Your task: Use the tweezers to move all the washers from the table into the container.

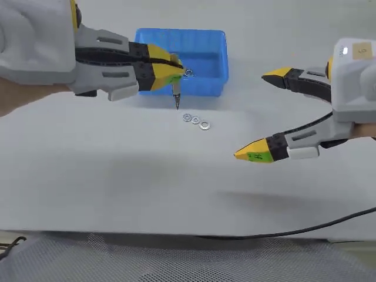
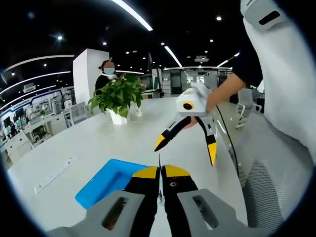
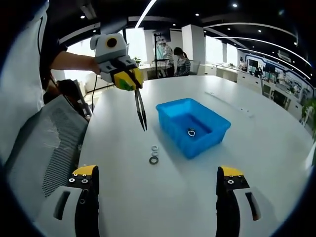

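Three small metal washers (image 1: 195, 120) lie in a short row on the white table, just in front of the blue container (image 1: 205, 41). One washer (image 1: 189, 73) lies inside it. My left gripper (image 1: 174, 69) is shut on the tweezers (image 1: 177, 97), which point down with their tips just above and left of the row. In the right gripper view the tweezers (image 3: 140, 108) hang behind the washers (image 3: 154, 154), with the container (image 3: 207, 140) to their right. My right gripper (image 1: 258, 114) hovers open to the right of the washers, holding nothing.
A black cable (image 1: 329, 226) runs along the table's near edge at the right. A grey mesh chair (image 1: 176, 258) sits below that edge. The left gripper view has a potted plant (image 2: 118, 98) far across the table.
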A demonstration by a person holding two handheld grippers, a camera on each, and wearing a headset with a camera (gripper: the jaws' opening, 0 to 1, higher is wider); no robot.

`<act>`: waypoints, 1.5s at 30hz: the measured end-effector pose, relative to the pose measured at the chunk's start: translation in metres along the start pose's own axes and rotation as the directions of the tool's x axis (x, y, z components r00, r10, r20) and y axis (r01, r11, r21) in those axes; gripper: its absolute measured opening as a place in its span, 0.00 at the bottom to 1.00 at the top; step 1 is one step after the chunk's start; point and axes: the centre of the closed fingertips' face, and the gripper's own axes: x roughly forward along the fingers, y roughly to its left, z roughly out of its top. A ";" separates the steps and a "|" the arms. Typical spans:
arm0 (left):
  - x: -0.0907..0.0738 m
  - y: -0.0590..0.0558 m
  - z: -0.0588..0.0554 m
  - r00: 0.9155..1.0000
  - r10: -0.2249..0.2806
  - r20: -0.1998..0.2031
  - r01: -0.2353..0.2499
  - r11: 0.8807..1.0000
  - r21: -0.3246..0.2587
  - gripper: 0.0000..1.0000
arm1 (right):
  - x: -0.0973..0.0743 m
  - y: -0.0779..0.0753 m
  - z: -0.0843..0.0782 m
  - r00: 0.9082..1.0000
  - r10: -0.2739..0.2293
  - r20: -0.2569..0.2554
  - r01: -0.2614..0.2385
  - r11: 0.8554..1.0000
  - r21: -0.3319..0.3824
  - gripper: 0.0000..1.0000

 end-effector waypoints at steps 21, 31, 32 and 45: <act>0.029 -0.006 -0.009 1.000 -0.014 -0.015 0.013 1.000 -0.012 0.05 | 0.001 0.003 -0.021 0.999 0.037 -0.012 -0.037 0.998 0.050 0.99; 0.029 -0.007 -0.015 0.999 -0.032 -0.015 0.032 0.999 -0.005 0.05 | 0.004 0.003 -0.022 0.998 0.055 -0.020 -0.054 0.997 0.047 0.99; 0.029 -0.007 -0.014 0.999 -0.032 -0.011 0.032 0.999 -0.002 0.05 | 0.004 0.003 -0.022 0.998 0.055 -0.020 -0.054 0.997 0.047 0.99; 0.028 -0.001 -0.026 0.999 -0.033 -0.011 0.033 0.999 -0.023 0.05 | 0.005 0.005 -0.027 0.997 0.067 -0.034 -0.065 0.997 0.052 0.98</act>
